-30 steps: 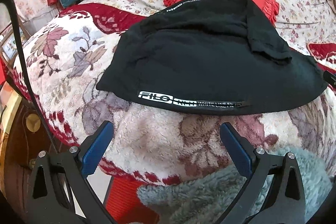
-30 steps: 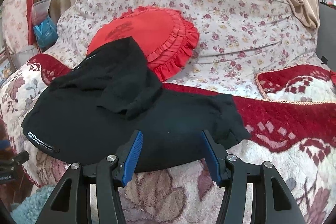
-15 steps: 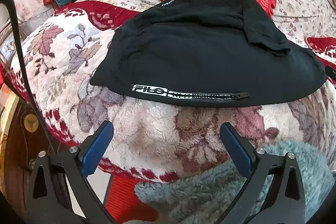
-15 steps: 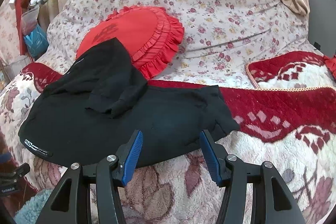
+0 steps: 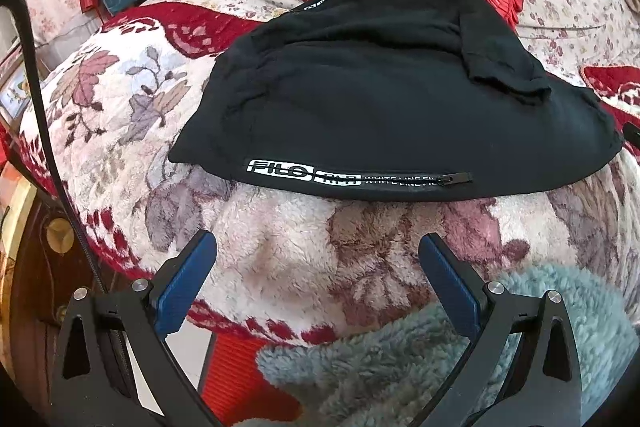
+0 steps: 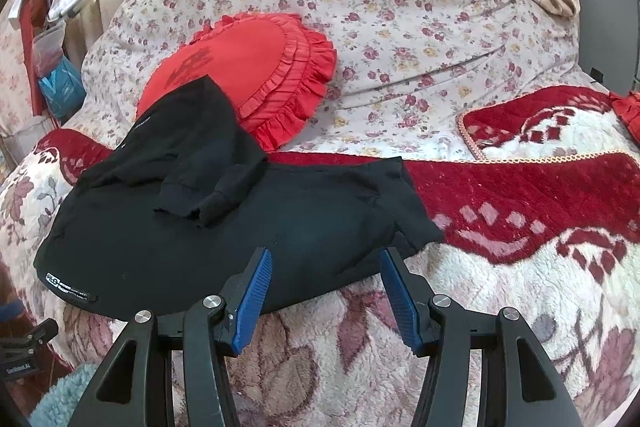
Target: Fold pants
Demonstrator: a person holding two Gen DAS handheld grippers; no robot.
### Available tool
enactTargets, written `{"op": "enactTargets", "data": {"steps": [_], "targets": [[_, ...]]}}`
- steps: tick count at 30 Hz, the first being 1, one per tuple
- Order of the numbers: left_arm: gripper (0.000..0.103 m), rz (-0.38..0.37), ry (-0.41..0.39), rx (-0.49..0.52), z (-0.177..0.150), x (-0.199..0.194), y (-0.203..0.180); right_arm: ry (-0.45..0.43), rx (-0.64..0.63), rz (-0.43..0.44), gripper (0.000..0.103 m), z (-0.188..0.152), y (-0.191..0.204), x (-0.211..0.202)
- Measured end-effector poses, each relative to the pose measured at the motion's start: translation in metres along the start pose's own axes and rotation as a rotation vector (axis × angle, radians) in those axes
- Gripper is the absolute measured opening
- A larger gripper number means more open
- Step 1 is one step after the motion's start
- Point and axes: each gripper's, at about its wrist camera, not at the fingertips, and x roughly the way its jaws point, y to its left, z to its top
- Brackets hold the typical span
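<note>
the black pants (image 6: 224,223) lie lengthwise across the middle of the frame on the blanket (image 6: 500,291) — right tongs (image 6: 325,273) nearest their lower edge, left tongs (image 5: 318,259) farther below — both spread, empty.

Both fisheye views are bright and evenly lit by soft daylight, with only faint shadows. Straight lines bulge, and dark vignetting rounds off every corner. The centre is sharp, the edges are slightly soft, and the black pants (image 5: 392,99) show little detail in their folds.
</note>
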Motion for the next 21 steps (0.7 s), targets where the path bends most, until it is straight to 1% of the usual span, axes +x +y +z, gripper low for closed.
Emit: {"op": "enactTargets", "data": {"steps": [12, 17, 21], "targets": [[0.102, 0.0, 0.02, -0.001, -0.002, 0.003, 0.001, 0.008, 0.004, -0.002, 0.055, -0.001, -0.003, 0.002], [0.102, -0.009, 0.028, 0.0, -0.002, 0.006, 0.001, 0.014, 0.031, 0.0, 0.055, -0.002, -0.009, 0.001], [0.102, -0.038, 0.038, 0.008, -0.003, 0.007, 0.0, 0.017, 0.064, -0.002, 0.055, -0.002, -0.018, 0.0]]}}
